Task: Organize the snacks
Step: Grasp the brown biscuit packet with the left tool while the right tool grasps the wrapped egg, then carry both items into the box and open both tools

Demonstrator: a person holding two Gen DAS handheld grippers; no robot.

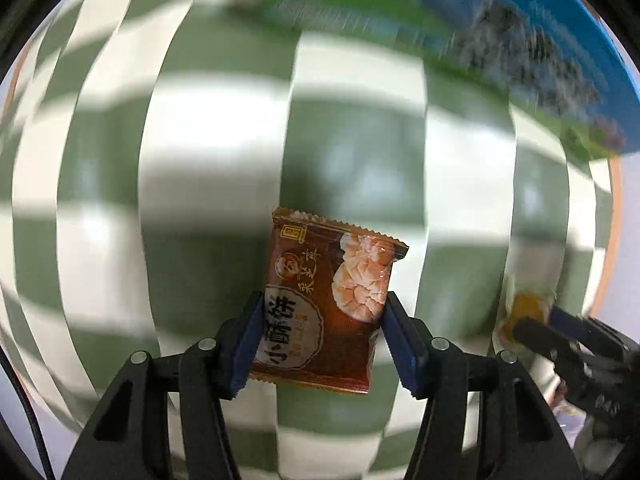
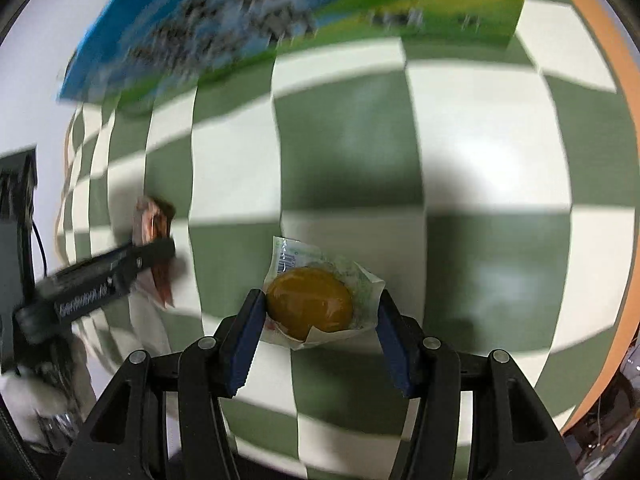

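Left claw [image 1: 320, 344], at lower centre of its view, pinches a brown packet [image 1: 326, 300] by both side edges. Right claw [image 2: 318, 338] likewise grips a wrapped yellow bun [image 2: 310, 304] at lower centre. Beyond both lies the checkered worktop [image 2: 480, 160], with a blurred blue-green box [image 2: 240, 20] along the upper frame.

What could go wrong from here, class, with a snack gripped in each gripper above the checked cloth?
1. The left gripper pinches the brown biscuit packet only by its lower edges; it may pivot or slip out.
2. The right gripper squeezes the soft yellow pastry in its clear wrapper, so it may get crushed.
3. The blurred background suggests fast motion towards the colourful box; the grippers, close together, could collide.
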